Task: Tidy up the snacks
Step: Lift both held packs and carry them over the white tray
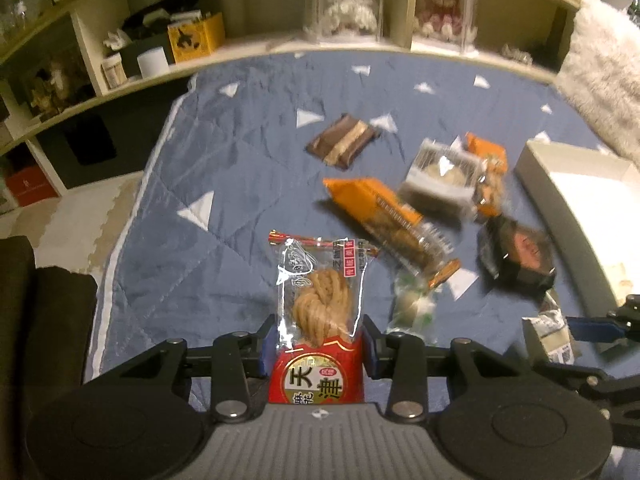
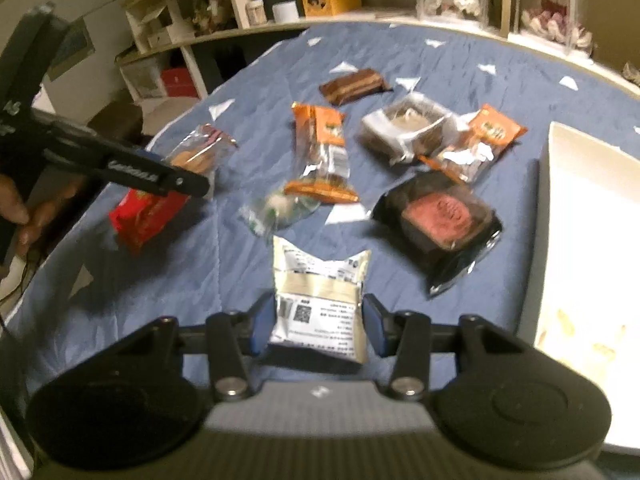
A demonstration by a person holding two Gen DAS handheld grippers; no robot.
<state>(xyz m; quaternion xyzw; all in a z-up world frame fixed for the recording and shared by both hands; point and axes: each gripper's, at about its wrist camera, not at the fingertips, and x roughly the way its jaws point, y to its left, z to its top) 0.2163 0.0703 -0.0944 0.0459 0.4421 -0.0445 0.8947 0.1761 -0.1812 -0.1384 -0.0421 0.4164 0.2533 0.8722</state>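
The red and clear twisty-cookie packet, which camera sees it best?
The left wrist view: the red and clear twisted-pastry packet sits sharp between the left gripper fingers. The right wrist view shows it blurred, partly hidden behind that gripper.

The white box (image 2: 580,240) runs off the right edge. The red twist-snack packet (image 1: 316,372) disappears behind the gripper body. Small print on the white packet (image 2: 316,300) is too blurred to read.

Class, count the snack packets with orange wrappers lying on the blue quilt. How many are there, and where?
2. One long orange packet lies mid-quilt; another orange packet lies beside the grey-white tray snack, near the white box. More may be hidden.
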